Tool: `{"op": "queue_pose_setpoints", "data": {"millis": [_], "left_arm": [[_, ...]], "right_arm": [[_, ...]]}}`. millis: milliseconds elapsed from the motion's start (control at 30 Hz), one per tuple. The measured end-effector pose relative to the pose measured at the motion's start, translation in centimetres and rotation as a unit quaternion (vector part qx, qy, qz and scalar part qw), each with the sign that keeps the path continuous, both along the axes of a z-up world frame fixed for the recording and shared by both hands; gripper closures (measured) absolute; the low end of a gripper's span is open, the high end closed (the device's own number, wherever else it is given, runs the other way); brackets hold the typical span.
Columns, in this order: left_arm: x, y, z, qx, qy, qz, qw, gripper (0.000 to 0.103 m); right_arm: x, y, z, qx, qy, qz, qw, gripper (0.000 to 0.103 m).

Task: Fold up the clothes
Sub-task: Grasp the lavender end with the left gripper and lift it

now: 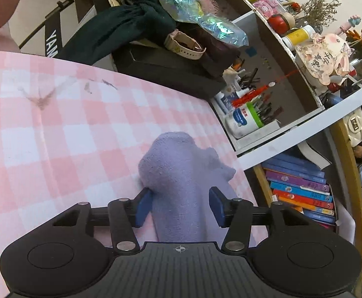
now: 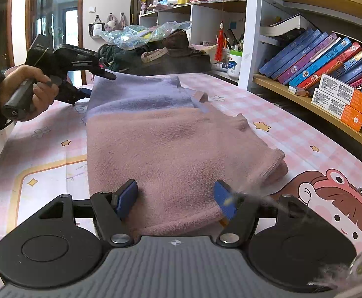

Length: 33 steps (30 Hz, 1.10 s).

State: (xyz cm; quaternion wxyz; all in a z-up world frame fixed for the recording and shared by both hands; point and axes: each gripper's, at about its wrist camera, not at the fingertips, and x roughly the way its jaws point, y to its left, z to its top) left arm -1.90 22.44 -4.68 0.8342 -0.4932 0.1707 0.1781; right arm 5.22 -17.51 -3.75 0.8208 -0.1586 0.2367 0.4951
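Garment [image 2: 171, 149]: pink and lavender knit, lying in a flattened, partly folded bundle on the desk [image 2: 305, 134], centre of the right wrist view. Near hem runs to the lower middle of that frame; a doubled edge shows at right centre.

Right tongs [image 2: 176, 198], lower centre: blue pads wide apart, straddling the near pink edge, nothing pinched.

Left tongs [image 1: 178, 206], lower centre of the left wrist view: pads spread to either side of the lavender end, which passes between them; the left pad touches the cloth, the right stands just off it. No firm pinch visible. In the right wrist view a hand [image 2: 29, 92] holds this tool at the upper left, at the far lavender edge.

Handling, judged: soft, light, fuzzy, limp. It will sag and slide layer over layer unless both layers are caught. Best hold: corners of the hems, near and far, pinching through the full thickness.

Bookshelf [image 2: 317, 62] upper right, beyond the desk.
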Motion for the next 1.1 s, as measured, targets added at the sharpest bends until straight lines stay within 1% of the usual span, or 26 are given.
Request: {"op": "queue_pose_setpoints", "data": {"millis": [33, 100, 133, 200, 267, 433, 500, 533, 600, 667, 700, 733, 800, 867, 933, 967, 1000, 1033, 1067, 1100], "left_arm": [[0.3, -0.1, 0.2, 0.008, 0.004, -0.002, 1.0000, 0.056], [0.7, -0.4, 0.5, 0.031, 0.022, -0.006, 0.9992, 0.067], [0.8, -0.4, 0.5, 0.037, 0.026, -0.006, 0.9990, 0.067], [0.9, -0.4, 0.5, 0.046, 0.033, -0.006, 0.9984, 0.076], [0.7, -0.3, 0.3, 0.047, 0.033, -0.005, 0.9983, 0.081], [0.3, 0.1, -0.2, 0.040, 0.024, -0.006, 0.9989, 0.086], [0.4, -0.2, 0.1, 0.054, 0.031, -0.010, 0.9980, 0.088], [0.5, -0.3, 0.3, 0.061, 0.034, -0.013, 0.9975, 0.089], [0.3, -1.3, 1.9, 0.104, 0.020, -0.030, 0.9939, 0.093], [0.1, -2.4, 3.7, 0.150, 0.005, -0.049, 0.9875, 0.094], [0.1, -3.0, 4.5, 0.172, -0.003, -0.059, 0.9833, 0.094], [-0.2, -3.4, 5.0, 0.191, -0.008, -0.070, 0.9790, 0.094], [-0.7, -4.3, 5.6, 0.228, -0.018, -0.095, 0.9688, 0.093], [-0.6, -3.6, 4.5, 0.205, 0.002, -0.105, 0.9731, 0.093], [-0.5, -2.6, 3.1, 0.157, 0.020, -0.089, 0.9834, 0.092], [-0.4, -2.1, 2.5, 0.132, 0.024, -0.082, 0.9876, 0.088], [-0.1, -1.8, 2.1, 0.115, 0.026, -0.082, 0.9896, 0.081], [0.1, -1.5, 1.8, 0.099, 0.027, -0.085, 0.9911, 0.078], [0.6, -1.5, 1.6, 0.095, 0.035, -0.090, 0.9908, 0.076], [1.0, -1.5, 1.5, 0.091, 0.043, -0.097, 0.9902, 0.070]], "right_arm": [[0.0, 0.0, 0.0, 0.000, 0.001, 0.000, 1.000, 0.036], [0.0, 0.0, 0.0, 0.001, 0.002, 0.000, 1.000, 0.036], [0.0, -0.1, 0.0, 0.002, 0.002, 0.000, 1.000, 0.036], [0.0, -0.1, 0.0, 0.002, 0.003, 0.000, 1.000, 0.036], [0.0, -0.1, 0.1, 0.003, 0.004, 0.000, 1.000, 0.036], [0.1, -0.3, 0.1, 0.008, 0.007, -0.003, 1.000, 0.036], [0.2, -0.4, 0.2, 0.013, 0.008, -0.008, 1.000, 0.036], [0.3, -0.5, 0.3, 0.016, 0.009, -0.011, 1.000, 0.038], [0.4, -0.6, 0.3, 0.021, 0.010, -0.016, 1.000, 0.042], [0.7, -0.9, 0.5, 0.034, 0.013, -0.024, 0.999, 0.053], [0.9, -1.1, 0.7, 0.042, 0.014, -0.028, 0.999, 0.063], [1.1, -1.2, 0.7, 0.046, 0.016, -0.033, 0.998, 0.070], [1.5, -1.2, 0.6, 0.042, 0.018, -0.040, 0.998, 0.073], [1.7, -1.2, 0.5, 0.038, 0.020, -0.046, 0.998, 0.073], [1.7, -1.0, 0.5, 0.033, 0.018, -0.045, 0.998, 0.073], [1.7, -1.0, 0.4, 0.031, 0.018, -0.044, 0.998, 0.073], [1.7, -1.0, 0.4, 0.030, 0.018, -0.044, 0.998, 0.073], [1.7, -1.0, 0.3, 0.030, 0.019, -0.043, 0.998, 0.073], [1.7, -1.0, 0.3, 0.029, 0.019, -0.042, 0.998, 0.073], [1.7, -1.0, 0.3, 0.029, 0.020, -0.042, 0.999, 0.073]]}}
